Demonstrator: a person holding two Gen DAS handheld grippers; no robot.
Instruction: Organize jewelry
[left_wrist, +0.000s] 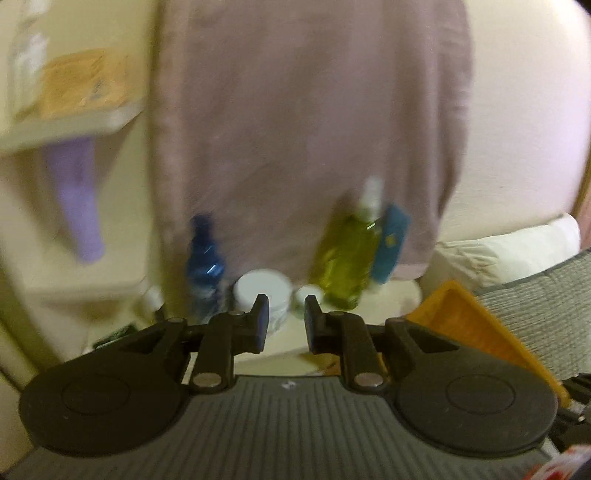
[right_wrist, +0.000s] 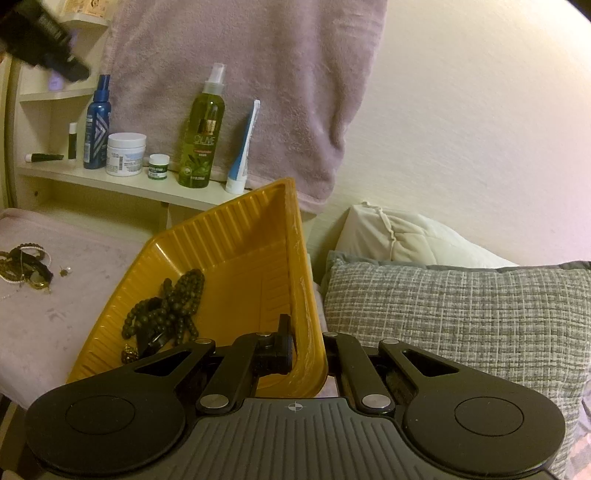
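Meanwhile the right gripper (right_wrist: 308, 354) pointed downward at a slant with its jaws clamped on the near rim of the yellow tray (right_wrist: 236, 236), one finger inside the wall and the other outside, holding the tray tipped up on the pinkish bedcover (right_wrist: 55, 317). Dark bead necklaces (right_wrist: 168, 302) lay heaped in the tray's low left corner, just beside the inner finger, with a small gold piece (right_wrist: 129, 352) below them. Left of the tray, well apart from it, more jewelry (right_wrist: 27, 267) sat in a loose tangle on the cover, a small earring (right_wrist: 65, 272) beside it. Right of the tray were a grey woven pillow (right_wrist: 461, 317) and a cream pillow (right_wrist: 399, 236). Behind the tray a shelf (right_wrist: 122, 186) carried a green spray bottle (right_wrist: 202, 129), a blue bottle (right_wrist: 96, 122) and a white jar (right_wrist: 125, 153), under a hanging mauve towel (right_wrist: 240, 74). The left gripper (left_wrist: 286, 321), in a motion-blurred view, faced that shelf with its jaws slightly apart and nothing between them; the tray's corner (left_wrist: 469, 325) showed at its right.
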